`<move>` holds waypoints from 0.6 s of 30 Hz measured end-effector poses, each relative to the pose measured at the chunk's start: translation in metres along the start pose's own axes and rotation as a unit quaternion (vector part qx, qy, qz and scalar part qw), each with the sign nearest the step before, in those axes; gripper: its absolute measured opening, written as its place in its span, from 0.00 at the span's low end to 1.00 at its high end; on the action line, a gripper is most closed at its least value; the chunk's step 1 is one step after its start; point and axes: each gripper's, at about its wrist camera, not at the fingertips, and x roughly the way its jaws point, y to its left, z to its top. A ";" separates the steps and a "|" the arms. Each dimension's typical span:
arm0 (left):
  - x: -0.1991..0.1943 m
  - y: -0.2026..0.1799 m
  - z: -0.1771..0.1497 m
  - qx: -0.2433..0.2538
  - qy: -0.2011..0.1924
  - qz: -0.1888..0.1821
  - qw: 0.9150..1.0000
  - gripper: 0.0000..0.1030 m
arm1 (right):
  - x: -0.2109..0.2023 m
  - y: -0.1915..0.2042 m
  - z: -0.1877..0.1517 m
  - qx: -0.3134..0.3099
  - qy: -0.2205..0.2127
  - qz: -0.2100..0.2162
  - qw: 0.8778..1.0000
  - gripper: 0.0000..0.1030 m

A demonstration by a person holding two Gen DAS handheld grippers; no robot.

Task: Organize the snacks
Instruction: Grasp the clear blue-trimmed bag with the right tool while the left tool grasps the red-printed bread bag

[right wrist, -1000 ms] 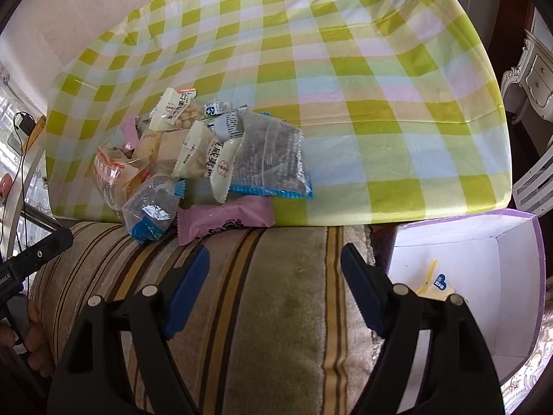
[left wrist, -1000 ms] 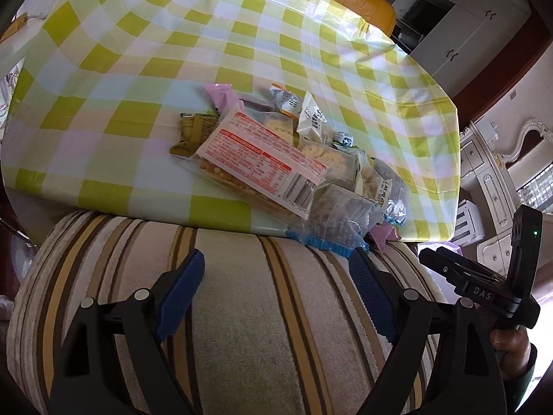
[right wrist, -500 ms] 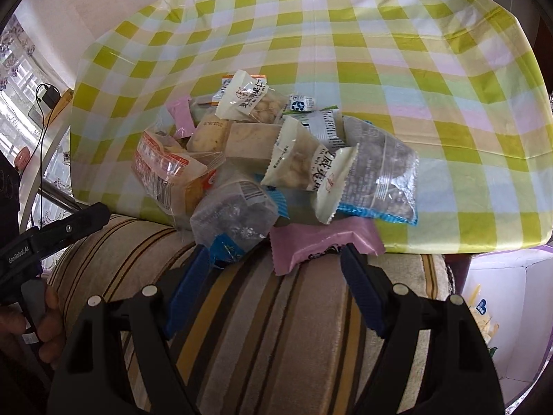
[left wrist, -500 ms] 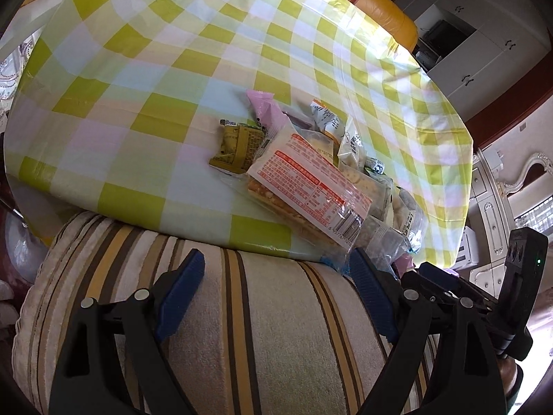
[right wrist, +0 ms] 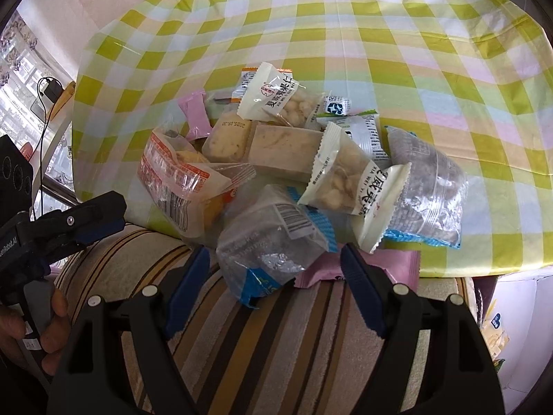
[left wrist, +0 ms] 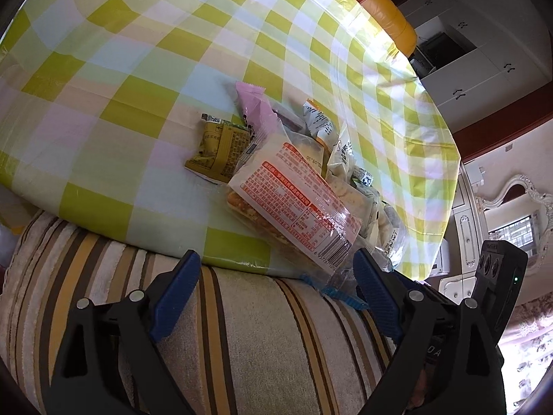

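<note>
While the snack packets (right wrist: 297,166) lay heaped at the near edge of the checked bench (right wrist: 397,52), my left tongs (left wrist: 276,294) and right tongs (right wrist: 274,276) both gaped wide, holding nothing, over the striped cushion (left wrist: 242,339).

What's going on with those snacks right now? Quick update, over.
Left hand-held gripper just opened wider, empty. Right hand-held gripper open, empty. Snack pile untouched at the table edge. Nothing blocking.
</note>
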 end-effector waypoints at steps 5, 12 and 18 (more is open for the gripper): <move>0.004 0.000 0.004 -0.005 0.004 -0.009 1.000 0.85 | 0.010 0.007 0.006 -0.008 0.009 -0.001 1.000 0.76; 0.012 0.002 0.013 -0.038 0.008 -0.031 0.999 0.86 | 0.022 0.011 0.012 -0.015 0.020 -0.007 1.000 0.76; 0.025 0.003 0.023 -0.088 0.016 -0.045 0.995 0.86 | 0.028 0.012 0.012 -0.015 0.024 -0.011 1.000 0.76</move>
